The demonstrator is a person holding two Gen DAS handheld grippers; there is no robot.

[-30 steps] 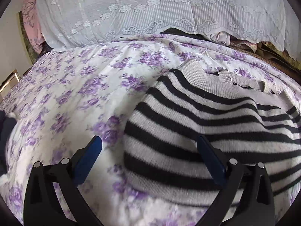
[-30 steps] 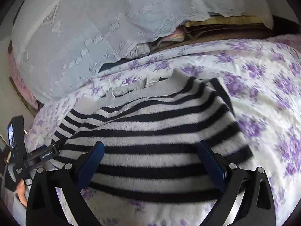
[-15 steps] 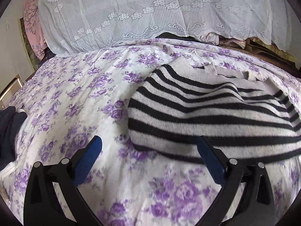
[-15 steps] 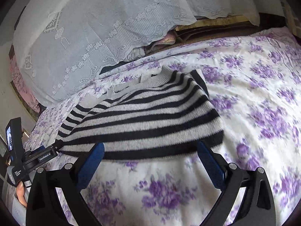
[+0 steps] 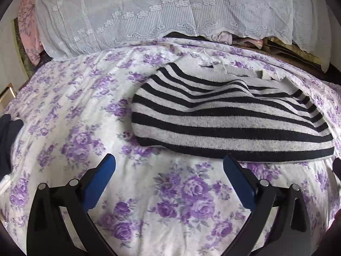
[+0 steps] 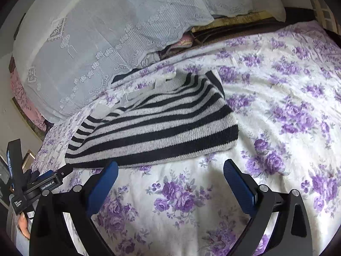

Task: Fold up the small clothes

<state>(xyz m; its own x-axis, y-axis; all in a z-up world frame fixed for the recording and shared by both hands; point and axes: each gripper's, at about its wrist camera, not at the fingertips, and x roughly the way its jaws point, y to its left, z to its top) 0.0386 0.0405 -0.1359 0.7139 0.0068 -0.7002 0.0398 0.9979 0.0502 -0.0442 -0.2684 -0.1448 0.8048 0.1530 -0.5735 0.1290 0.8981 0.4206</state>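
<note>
A grey and black striped sweater (image 5: 223, 115) lies folded on the purple-flowered bedsheet (image 5: 70, 115), its grey ribbed collar at the far side. My left gripper (image 5: 169, 166) hangs open just in front of the sweater's near edge, nothing between its blue pads. In the right wrist view the same sweater (image 6: 157, 125) sits ahead and slightly left. My right gripper (image 6: 170, 170) is open too, close to the near hem and not touching it. The left gripper's body (image 6: 42, 185) shows at that view's left edge, held by a hand.
A white lace cover (image 5: 162, 15) drapes over a pile along the back of the bed. Pink fabric (image 5: 27, 27) hangs at the far left. A dark garment (image 5: 8, 140) lies at the left edge. The flowered sheet (image 6: 287, 117) spreads to the right.
Both grippers have pulled back toward me from over the sweater, which now lies farther ahead and whole in view. Both stayed open.
</note>
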